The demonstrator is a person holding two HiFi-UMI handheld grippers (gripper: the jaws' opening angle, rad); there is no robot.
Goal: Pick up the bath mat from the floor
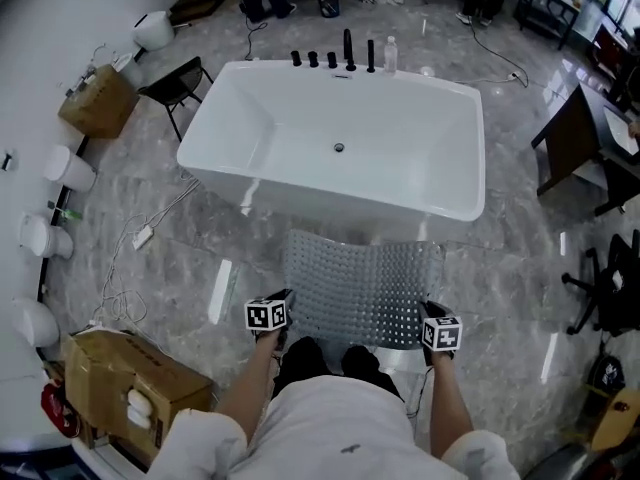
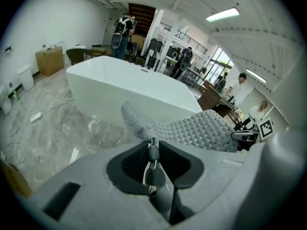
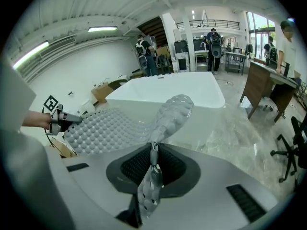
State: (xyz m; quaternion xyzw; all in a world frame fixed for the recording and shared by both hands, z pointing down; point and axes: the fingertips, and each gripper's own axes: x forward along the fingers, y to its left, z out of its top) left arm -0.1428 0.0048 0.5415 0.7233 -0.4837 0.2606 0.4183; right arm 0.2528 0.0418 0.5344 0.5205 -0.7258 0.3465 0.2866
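Bright, even indoor light. Strip lamps glow at the upper right of the left gripper view and the upper left of the right gripper view. White glare streaks mark the glossy floor in the head view. Both gripper views are fisheye with black corners, and the mat blurs near the lens.

From the head view I can't make out either pair of jaws: the marker cubes on the left gripper and right gripper sit over them, and the near corners of the bath mat vanish underneath. The person's torso blocks my sight of the floor behind the shoes. The office chair runs off the right edge. The bottle on the rim of the bathtub is too small for me to read.
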